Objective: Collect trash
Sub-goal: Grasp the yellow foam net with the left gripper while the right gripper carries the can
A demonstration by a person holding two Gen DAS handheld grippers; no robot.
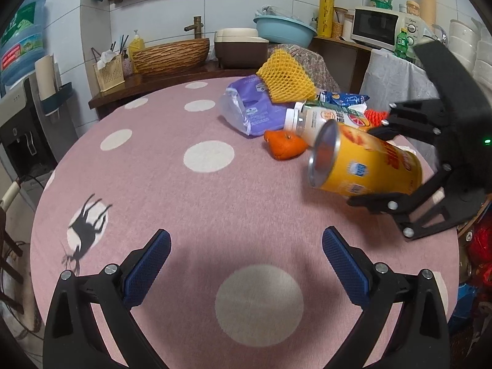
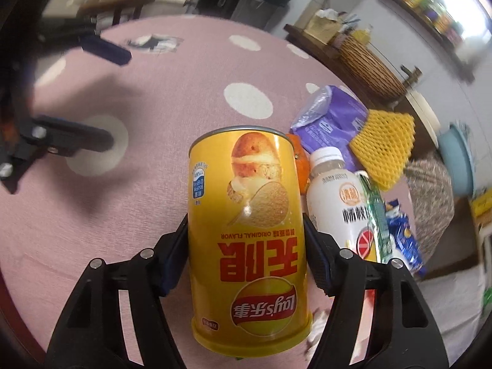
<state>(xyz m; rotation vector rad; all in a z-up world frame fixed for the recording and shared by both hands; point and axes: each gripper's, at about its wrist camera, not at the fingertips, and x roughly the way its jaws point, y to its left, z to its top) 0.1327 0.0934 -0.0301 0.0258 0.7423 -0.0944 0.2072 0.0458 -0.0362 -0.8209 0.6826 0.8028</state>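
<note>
Left tongs (image 1: 246,261) gape empty; right tongs (image 2: 246,255) clamped.

The near and left parts of the round pink desk with white dots (image 1: 184,203) lie bare, giving open passage. Toward the far right edge stands a cluster: a purple plastic pouch (image 1: 255,107), a yellow foam net sleeve (image 1: 286,77), a white plastic bottle (image 1: 310,120) and an orange peel (image 1: 284,146), touching or overlapping. The yellow chip can (image 1: 366,166) in the right gripper (image 1: 378,166) blocks the cluster's near side.
</note>
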